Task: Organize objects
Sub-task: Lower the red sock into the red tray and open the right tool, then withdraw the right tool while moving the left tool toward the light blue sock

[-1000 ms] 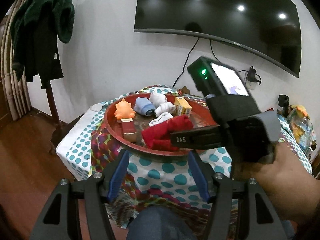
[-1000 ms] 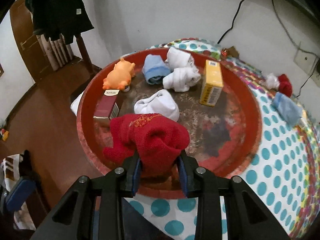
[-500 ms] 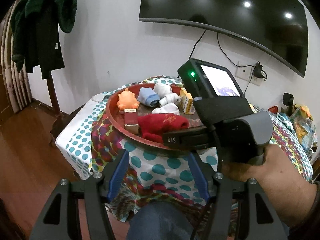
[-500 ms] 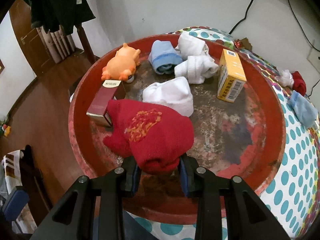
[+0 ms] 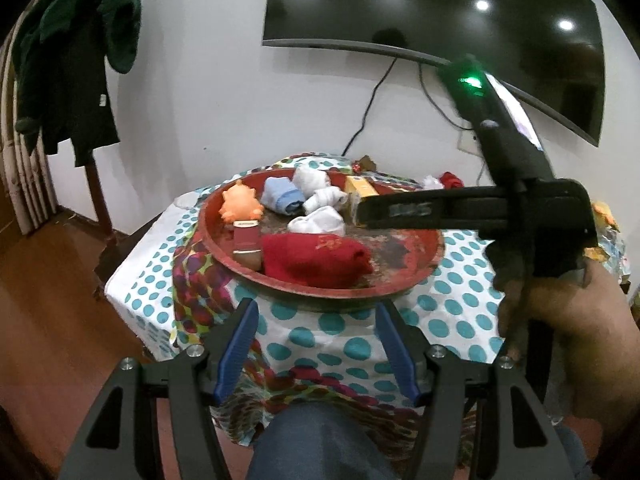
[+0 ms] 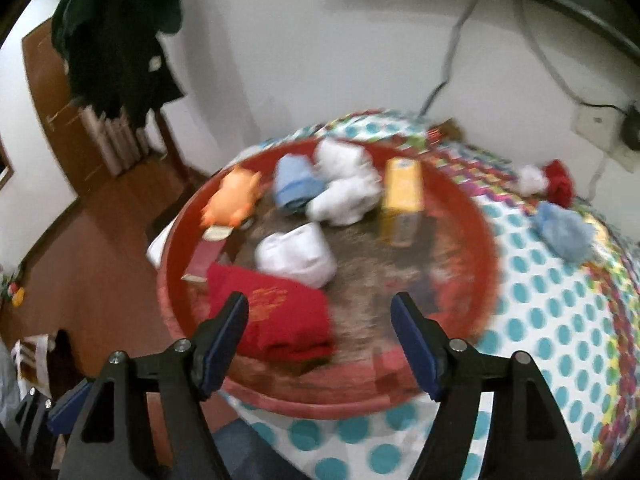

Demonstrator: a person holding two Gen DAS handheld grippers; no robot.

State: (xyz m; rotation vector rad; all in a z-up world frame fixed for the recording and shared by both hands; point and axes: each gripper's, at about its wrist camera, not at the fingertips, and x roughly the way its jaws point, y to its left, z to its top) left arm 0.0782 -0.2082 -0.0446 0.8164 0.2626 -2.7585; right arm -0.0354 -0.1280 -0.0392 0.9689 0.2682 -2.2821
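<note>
A round red tray (image 5: 424,268) (image 6: 486,240) on the dotted tablecloth holds a red sock (image 5: 316,258) (image 6: 276,316), white socks (image 6: 296,256), a blue sock (image 6: 294,184), an orange toy (image 5: 240,206) (image 6: 234,196), a yellow box (image 6: 402,196) and a maroon box (image 5: 246,242). My right gripper (image 6: 320,312) is open above the tray's front, just over the red sock, empty. It shows in the left wrist view (image 5: 360,212). My left gripper (image 5: 316,322) is open and empty, held before the table's front edge.
A blue sock (image 6: 564,232) and a red-and-white sock pair (image 6: 548,180) lie on the tablecloth right of the tray. A wall TV (image 5: 432,20) hangs behind. Dark clothes (image 5: 68,68) hang on a rack at left. A knee (image 5: 316,444) is below.
My right gripper opened and let go of the red sock, which now lies in the tray's front. The gripper pulled back and up. My left gripper stayed open.
</note>
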